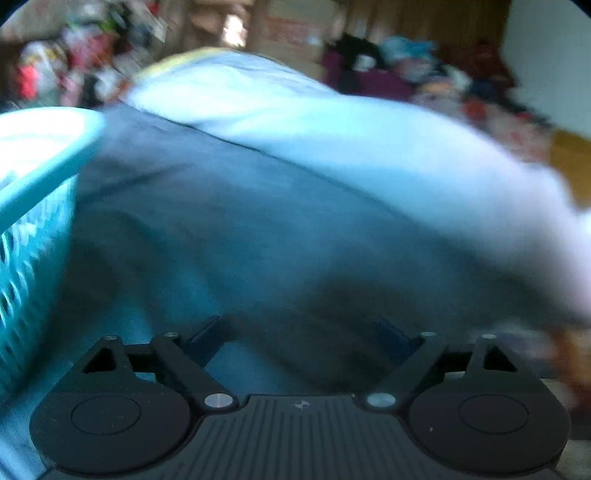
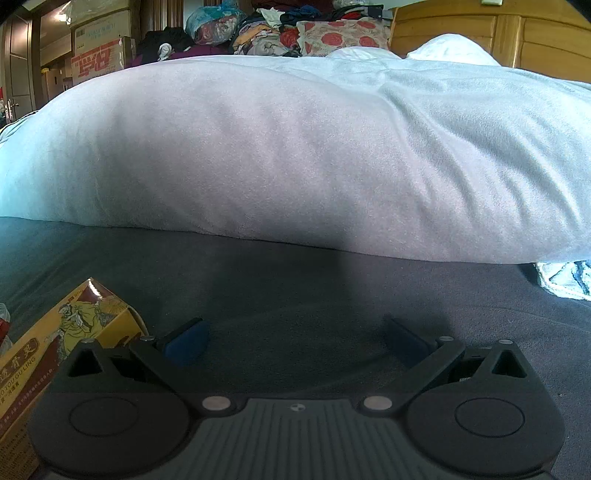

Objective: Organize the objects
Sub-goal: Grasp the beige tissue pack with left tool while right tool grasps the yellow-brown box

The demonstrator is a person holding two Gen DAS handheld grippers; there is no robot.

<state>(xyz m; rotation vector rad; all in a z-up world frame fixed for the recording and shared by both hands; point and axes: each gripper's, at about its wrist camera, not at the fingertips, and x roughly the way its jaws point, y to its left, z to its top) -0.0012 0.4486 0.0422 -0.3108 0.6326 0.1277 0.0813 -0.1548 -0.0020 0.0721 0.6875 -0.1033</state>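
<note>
- Bedding fills both my views: a dark grey-blue sheet [image 2: 295, 295] runs under the tools, with a pale folded blanket [image 2: 277, 147] heaped across it further off.
- My left gripper [image 1: 303, 332] has its blue-tipped fingers spread wide with nothing between them, only the sheet beneath; this view is smeared, so fine detail is lost.
- A turquoise lattice basket [image 1: 33, 221] stands at the far left of the left view, just beside the gripper, its rim curving over the sheet.
- My right gripper [image 2: 295, 336] is likewise spread wide and holds nothing.
- A yellow and red printed carton [image 2: 55, 350] lies on the sheet at the lower left of the right view, just beside the left finger [image 2: 186, 341]; I cannot tell whether they touch.
- A small piece of white patterned cloth [image 2: 563, 278] sits at the right edge, under the blanket's fold.
- Behind the blanket I see piled clothes and a floral pillow [image 2: 340, 35], cardboard boxes [image 2: 99, 51] on the left, and a wooden headboard [image 2: 498, 33] on the right.
</note>
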